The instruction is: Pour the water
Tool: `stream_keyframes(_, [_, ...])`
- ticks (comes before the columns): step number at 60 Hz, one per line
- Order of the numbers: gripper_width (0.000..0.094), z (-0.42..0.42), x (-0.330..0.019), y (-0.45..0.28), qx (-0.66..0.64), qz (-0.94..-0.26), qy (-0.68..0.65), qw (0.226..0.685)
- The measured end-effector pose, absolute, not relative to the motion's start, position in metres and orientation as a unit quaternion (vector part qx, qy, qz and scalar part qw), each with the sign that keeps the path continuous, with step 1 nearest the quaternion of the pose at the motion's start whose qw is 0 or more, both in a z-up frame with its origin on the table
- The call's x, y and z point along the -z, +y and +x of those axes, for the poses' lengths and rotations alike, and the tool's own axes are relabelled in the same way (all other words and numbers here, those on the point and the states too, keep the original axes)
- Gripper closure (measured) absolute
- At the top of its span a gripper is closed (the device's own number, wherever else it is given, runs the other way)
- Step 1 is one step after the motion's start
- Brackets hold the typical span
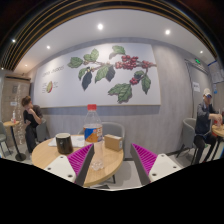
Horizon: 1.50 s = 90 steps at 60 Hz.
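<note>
A clear plastic water bottle [92, 127] with a red cap and a blue label stands upright on a round wooden table [55, 158]. A dark cup [64, 143] stands to its left and a small brown box [112, 143] to its right. My gripper [112, 162] is open and empty, held above the table's near right edge. Its left pad [80, 158] is just in front of the bottle and its right pad [145, 158] is off the table's side. The bottle is just ahead of the left finger, not between the fingers.
A person [30, 118] sits at another table to the far left. Another person [207, 115] sits at a table to the far right. A wall with a leaf mural [110, 72] is behind. Grey floor lies below the fingers.
</note>
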<state>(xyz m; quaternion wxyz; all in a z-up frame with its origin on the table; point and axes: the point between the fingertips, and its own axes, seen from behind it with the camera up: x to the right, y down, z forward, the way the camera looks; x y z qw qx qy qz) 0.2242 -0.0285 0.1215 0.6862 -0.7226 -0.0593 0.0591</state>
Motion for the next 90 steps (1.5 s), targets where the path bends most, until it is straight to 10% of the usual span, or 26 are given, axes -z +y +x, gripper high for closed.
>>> stream_keyframes(27, [0.0167,0.123,-0.147,0.100,-0.075,-0.708,-0.097,0.696])
stream_keyframes(32, [0.0408,0.115,-0.143,0.121,-0.059,-0.705,-0.093,0.701])
stream_keyframes(43, [0.0623,0.112,-0.141,0.125,-0.030,-0.687,-0.070,0.722])
stream_keyframes(61, [0.0645,0.088,-0.181,0.144,0.202,-0.627,-0.270,0.703])
stream_keyframes(90, [0.0629,0.008,-0.222,0.166,0.623,-0.166,-0.665,0.377])
